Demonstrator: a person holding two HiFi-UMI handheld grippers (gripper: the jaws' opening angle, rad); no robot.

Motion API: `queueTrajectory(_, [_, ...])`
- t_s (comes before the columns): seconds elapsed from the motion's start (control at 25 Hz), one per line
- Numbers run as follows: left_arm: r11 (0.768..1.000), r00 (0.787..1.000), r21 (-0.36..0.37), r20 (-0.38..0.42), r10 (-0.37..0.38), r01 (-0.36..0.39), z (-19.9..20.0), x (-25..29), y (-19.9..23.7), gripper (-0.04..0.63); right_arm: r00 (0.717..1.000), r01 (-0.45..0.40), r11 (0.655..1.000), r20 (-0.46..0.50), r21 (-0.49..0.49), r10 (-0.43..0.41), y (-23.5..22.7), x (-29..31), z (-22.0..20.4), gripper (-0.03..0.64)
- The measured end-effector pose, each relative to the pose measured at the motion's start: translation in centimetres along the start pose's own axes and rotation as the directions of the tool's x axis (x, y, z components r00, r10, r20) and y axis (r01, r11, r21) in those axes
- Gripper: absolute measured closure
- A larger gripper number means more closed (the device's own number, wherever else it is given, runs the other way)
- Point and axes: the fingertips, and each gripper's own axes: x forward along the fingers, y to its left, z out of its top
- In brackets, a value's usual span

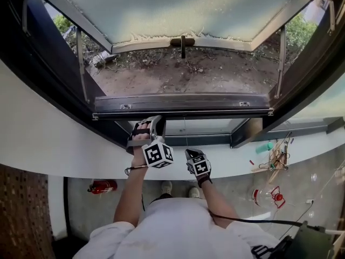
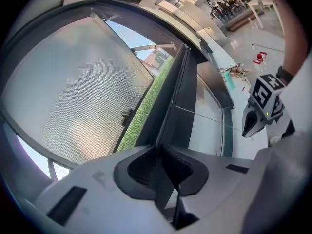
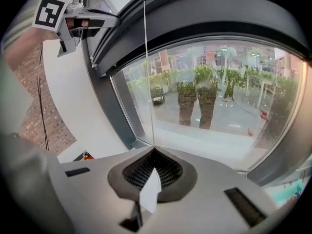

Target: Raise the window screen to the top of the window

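Note:
The dark bottom rail (image 1: 183,106) of the window screen lies across the window opening, level with the lower frame. My left gripper (image 1: 146,125) reaches up to its left part; in the left gripper view its jaws (image 2: 163,155) are shut on the rail's thin dark edge (image 2: 170,111). A thin pull cord (image 3: 145,72) runs straight up from my right gripper (image 3: 153,152), which is shut on it, with a white tab (image 3: 148,194) between the jaws. In the head view the right gripper (image 1: 194,154) sits lower, to the right of the left one, below the cord (image 1: 185,129).
The sash (image 1: 183,9) with its pale mesh-like pane and handle (image 1: 182,42) is swung outward over bare ground. A white sill (image 1: 81,161) curves below the frame. Tools and clutter (image 1: 277,158) lie at its right end. A red extinguisher (image 1: 102,186) is on the floor.

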Motion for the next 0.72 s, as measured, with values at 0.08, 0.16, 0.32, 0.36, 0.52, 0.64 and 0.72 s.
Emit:
queueTrajectory(0.08, [0.999,1.000,-0.036,0.004,-0.004,0.004,-0.1,0.0,0.1,0.561,0.999,-0.005,1.000,-0.038,0.018,0.006,0.1,0.3,-1.5,0.615])
queueTrajectory(0.16, [0.997,0.999,-0.079,0.032,0.001,0.001,-0.1,0.1,-0.1,0.563,0.997,0.008,0.999,-0.074,0.046,-0.004,-0.4,0.3,-2.7,0.615])
queueTrajectory(0.32, [0.997,1.000,-0.070,0.001,0.029,-0.029,0.0,0.1,-0.3,0.563,0.991,0.015,0.997,-0.132,0.080,-0.004,-0.8,-0.3,-5.1,0.615])
queueTrajectory(0.36, [0.999,1.000,-0.044,-0.015,0.028,-0.028,-0.1,0.0,-0.3,0.563,0.989,0.015,0.997,-0.147,0.082,-0.002,-0.6,-0.2,-6.0,0.615])
queueTrajectory(0.52, [1.000,0.999,0.001,-0.032,-0.007,0.007,0.1,0.0,-0.1,0.563,0.986,0.030,0.997,-0.163,0.067,-0.019,-0.1,-1.1,-7.0,0.615])
queueTrajectory(0.64, [1.000,0.999,-0.018,-0.036,-0.003,0.002,0.2,-0.2,0.5,0.563,0.982,0.028,0.995,-0.189,0.091,-0.011,0.0,-1.6,-7.9,0.615])
queueTrajectory(0.72, [0.999,0.999,-0.032,-0.046,0.001,-0.003,0.3,-0.3,0.8,0.563,0.985,0.033,0.995,-0.174,0.096,-0.016,-0.3,-2.0,-7.7,0.615])
